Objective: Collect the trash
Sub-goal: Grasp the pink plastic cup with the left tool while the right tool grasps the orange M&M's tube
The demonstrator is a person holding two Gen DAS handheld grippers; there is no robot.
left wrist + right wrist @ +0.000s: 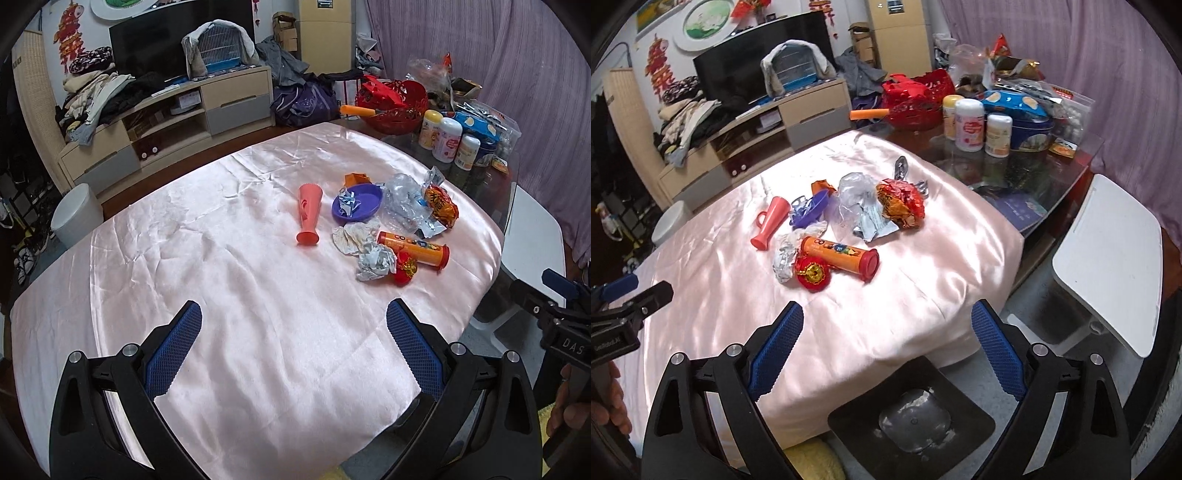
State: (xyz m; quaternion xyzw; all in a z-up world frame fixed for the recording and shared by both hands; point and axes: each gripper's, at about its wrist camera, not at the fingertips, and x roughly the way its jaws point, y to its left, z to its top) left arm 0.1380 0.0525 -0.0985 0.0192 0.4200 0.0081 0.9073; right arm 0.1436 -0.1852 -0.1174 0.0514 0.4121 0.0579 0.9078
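Hovering wide-jawed and empty above the pink cloth (258, 295), the left gripper (293, 325) and right gripper (888, 325) face the far trash pile (846, 221).

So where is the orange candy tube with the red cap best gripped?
Across the middle of the orange candy tube, pads on its long sides, coming from above. It lies flat, its left end crowded by the crumpled foil and red ornament.

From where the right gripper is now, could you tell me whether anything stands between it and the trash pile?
Nothing visible does. The right gripper, jaws open and empty, faces bare pink cloth up to the trash pile's nearest pieces, the red ornament and orange tube.
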